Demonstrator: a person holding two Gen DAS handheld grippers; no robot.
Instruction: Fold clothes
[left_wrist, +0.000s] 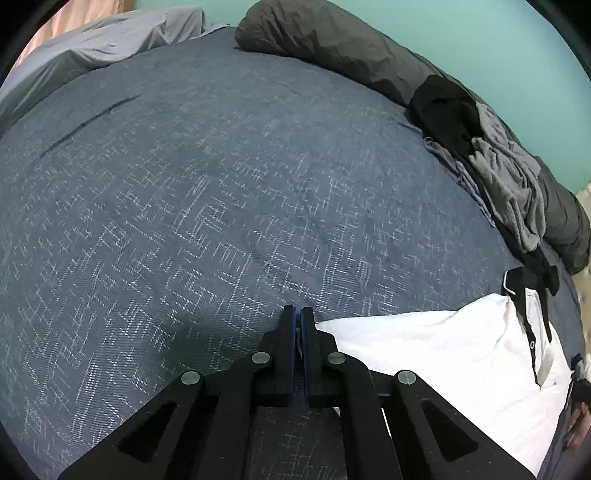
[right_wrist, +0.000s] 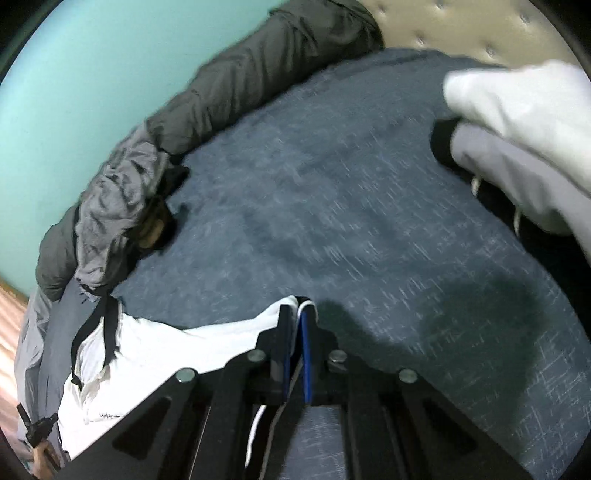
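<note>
White shirt (right_wrist: 155, 354) stretched between both closed claws.

You have nothing to read here: no words, labels, brand marks or numbers show on any fabric ahead of or beside either of your tongs in both views.

White shirt (left_wrist: 436, 354), black placket, spread flat on bed.
</note>
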